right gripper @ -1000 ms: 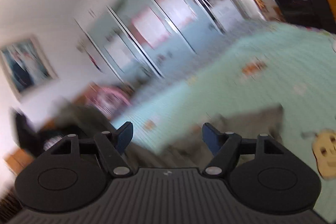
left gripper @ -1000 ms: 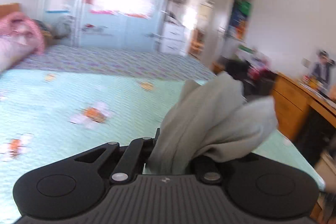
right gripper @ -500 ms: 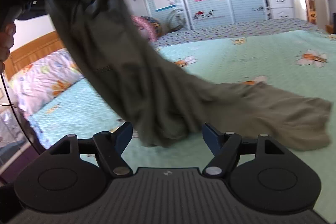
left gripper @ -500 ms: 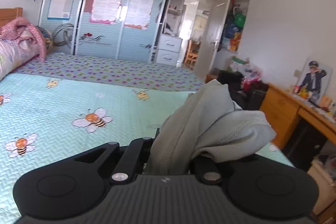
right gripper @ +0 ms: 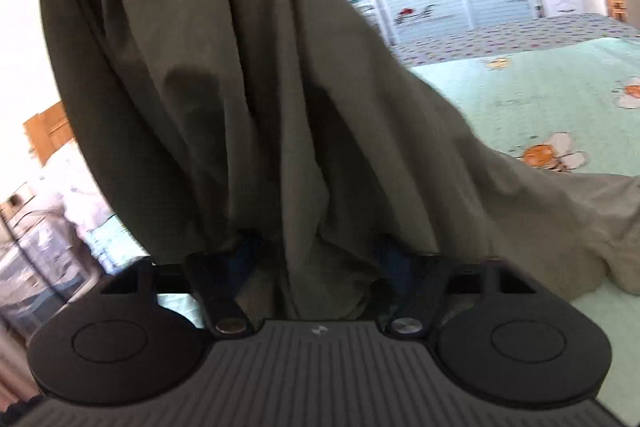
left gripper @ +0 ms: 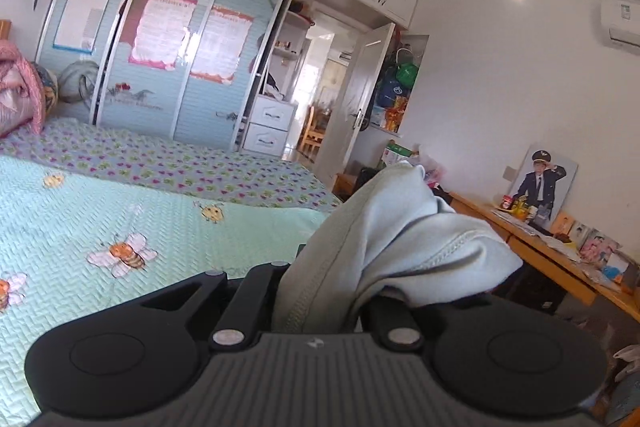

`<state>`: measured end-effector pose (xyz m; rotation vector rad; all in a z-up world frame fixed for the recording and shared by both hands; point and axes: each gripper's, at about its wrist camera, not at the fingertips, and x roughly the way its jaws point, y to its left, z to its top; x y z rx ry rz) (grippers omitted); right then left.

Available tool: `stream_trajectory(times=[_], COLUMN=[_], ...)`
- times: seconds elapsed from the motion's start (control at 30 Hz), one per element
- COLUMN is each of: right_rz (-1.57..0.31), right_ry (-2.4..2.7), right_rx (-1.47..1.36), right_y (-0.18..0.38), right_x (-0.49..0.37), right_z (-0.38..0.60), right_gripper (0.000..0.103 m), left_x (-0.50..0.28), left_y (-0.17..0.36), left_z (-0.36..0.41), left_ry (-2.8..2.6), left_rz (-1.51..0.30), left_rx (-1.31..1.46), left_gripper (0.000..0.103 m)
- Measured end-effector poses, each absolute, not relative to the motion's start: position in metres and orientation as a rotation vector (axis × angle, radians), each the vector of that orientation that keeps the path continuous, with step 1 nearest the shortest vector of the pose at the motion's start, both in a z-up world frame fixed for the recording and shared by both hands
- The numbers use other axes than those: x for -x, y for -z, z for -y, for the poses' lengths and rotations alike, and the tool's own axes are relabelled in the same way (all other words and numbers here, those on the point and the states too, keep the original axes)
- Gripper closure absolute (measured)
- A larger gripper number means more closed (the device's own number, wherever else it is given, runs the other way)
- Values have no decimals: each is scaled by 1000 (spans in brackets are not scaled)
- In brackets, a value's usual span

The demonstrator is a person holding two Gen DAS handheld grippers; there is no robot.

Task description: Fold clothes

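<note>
One garment (right gripper: 248,99), olive-grey, is held bunched in the closed left gripper (left gripper: 320,303) and is raised above the bed (left gripper: 80,219), while its lower part trails down onto the quilt at the right. Its cloth is draped between the spread fingers of the right gripper (right gripper: 316,267), which is not clamped on it. No fold is shown anywhere, so the flattening and folding are judged to remain.

The right gripper (right gripper: 316,259) has closed in on the hanging garment (right gripper: 248,99), whose cloth now fills the space between its fingers and hides their tips. The bedspread (right gripper: 532,95) shows only at the right.
</note>
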<state>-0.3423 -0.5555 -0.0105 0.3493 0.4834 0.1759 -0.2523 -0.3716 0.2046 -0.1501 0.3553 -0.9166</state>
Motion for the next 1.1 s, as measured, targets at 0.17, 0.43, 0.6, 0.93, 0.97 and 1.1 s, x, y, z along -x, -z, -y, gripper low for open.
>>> stream_trajectory(times=[0.17,0.43,0.6,0.93,0.97,1.1], right_rz=[-430,-42,-6,100,80,0], right_ry=[-65,272,302,316,331,391], right_rx=[-229,-52,-41,-55,-58,-69], right_y=[-15,-142,-160,-208,-202,-180], right_x=[382,471,492,474,460,406], right_z=[575,649,663,687,693,715], right_gripper=[102,102,102,102,102,102], left_x=[244,247,252,249,243,192], left_y=[-196,-187,-187,-235,-236,-224], left_z=[345,345,355,353,360,401], left_ry=[813,887,903,1054,1044,956], left_rz=[-343,-360,-368,-252,-248,-278], left_rx=[165,156,125,238,226,179], left_gripper=[98,98,98,97,97,97])
